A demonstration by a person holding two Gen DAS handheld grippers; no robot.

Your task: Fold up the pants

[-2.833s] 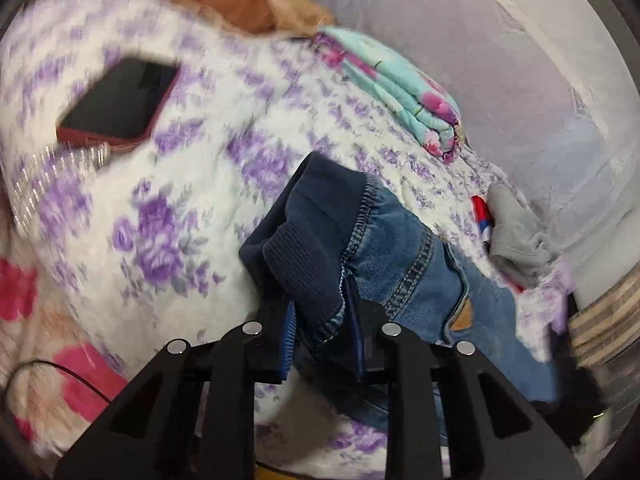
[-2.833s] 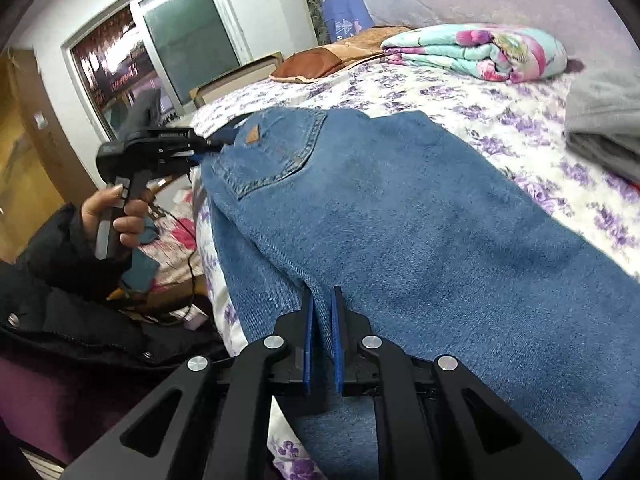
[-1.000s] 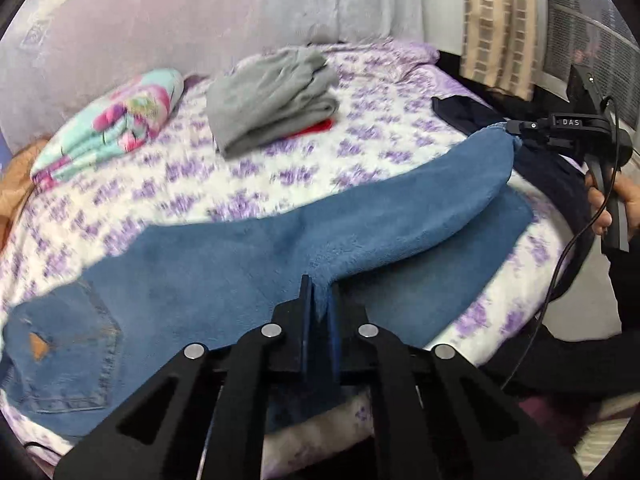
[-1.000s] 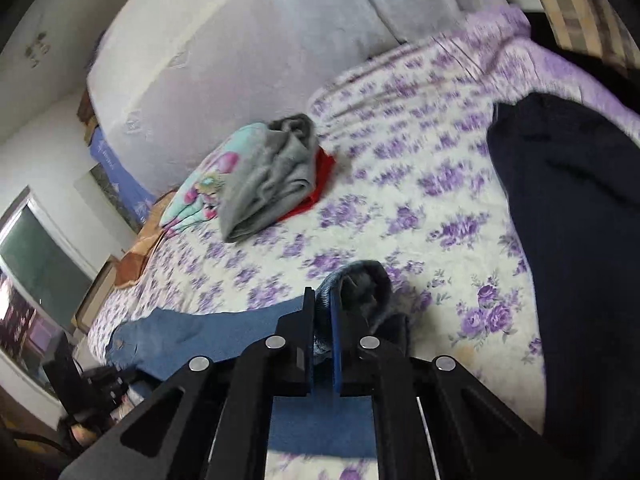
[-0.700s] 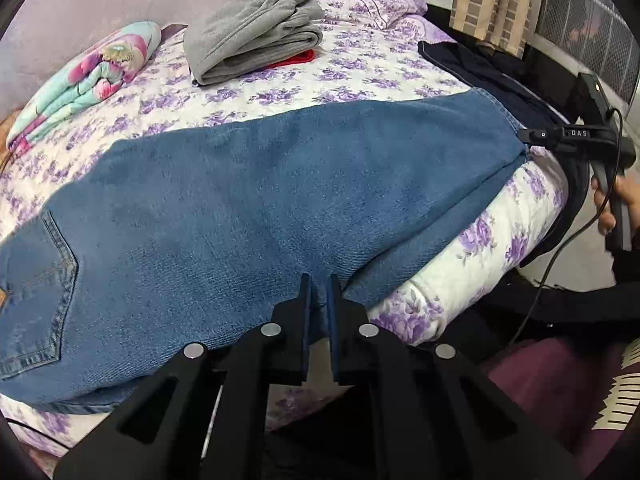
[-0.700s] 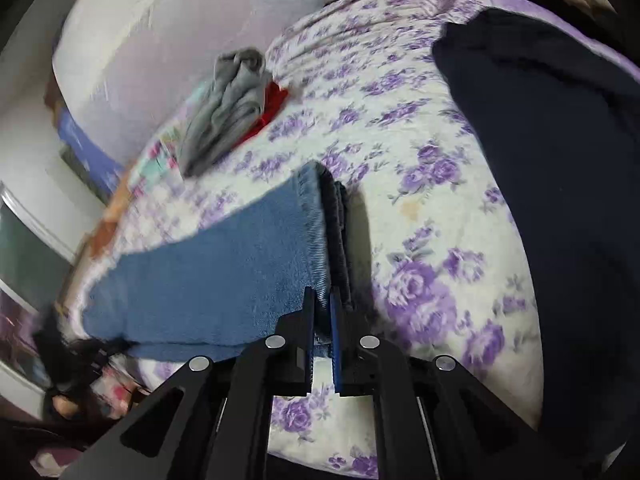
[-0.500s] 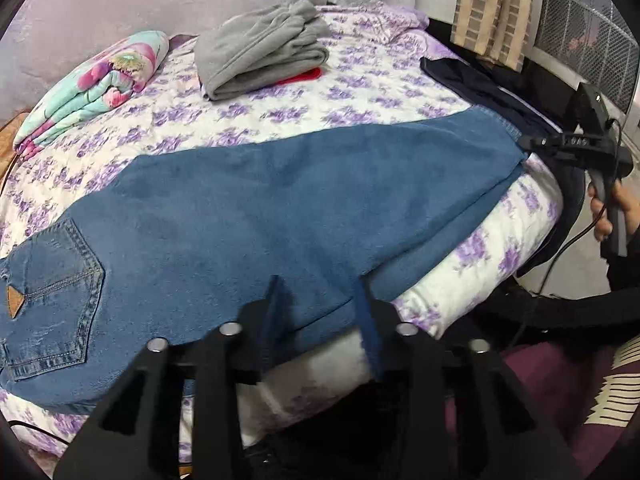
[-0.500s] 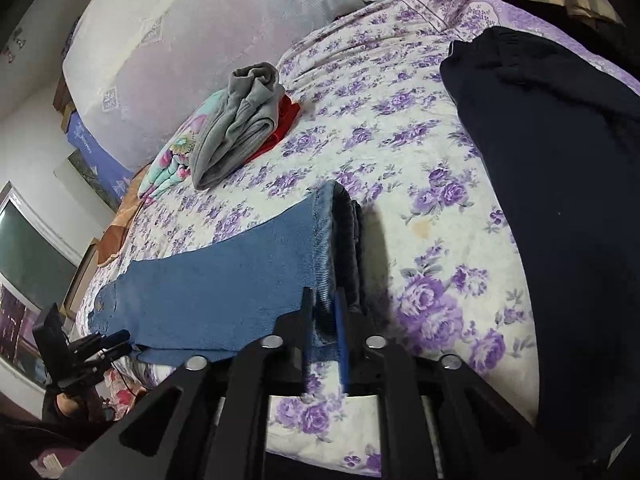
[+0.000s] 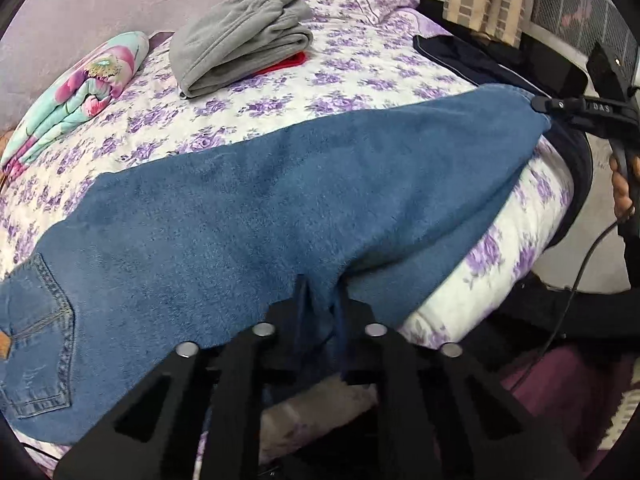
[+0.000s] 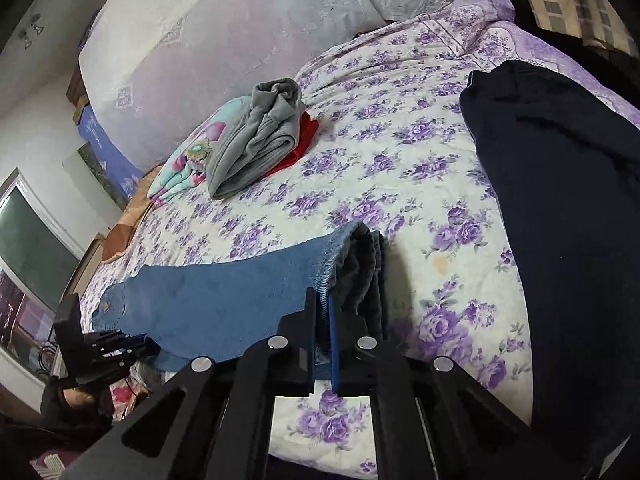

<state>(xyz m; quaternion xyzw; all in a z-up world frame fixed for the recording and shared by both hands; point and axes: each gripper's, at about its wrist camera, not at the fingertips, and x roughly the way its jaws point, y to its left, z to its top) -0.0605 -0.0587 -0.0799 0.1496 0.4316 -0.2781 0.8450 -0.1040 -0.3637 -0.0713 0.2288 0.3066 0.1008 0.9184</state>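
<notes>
The blue jeans [image 9: 256, 208] lie lengthwise across the floral bed [image 9: 360, 72], one leg over the other, back pocket at the left. My left gripper [image 9: 322, 296] pinches the near edge of the jeans at mid-leg. My right gripper [image 10: 322, 304] is shut on the leg cuff [image 10: 356, 252] at the far end; it also shows in the left wrist view [image 9: 540, 106]. The left gripper appears in the right wrist view [image 10: 132, 344] at the bed's left edge.
A folded grey garment [image 9: 240, 40] over something red and a folded floral blanket [image 9: 76, 92] lie at the back. A dark navy garment [image 10: 568, 200] covers the bed's right side. A window [image 10: 24, 236] is at the left.
The jeans were swung out and laid flat along the bed. My left gripper opened briefly half a second ago and has closed again on the near edge. The right gripper stayed on the cuff.
</notes>
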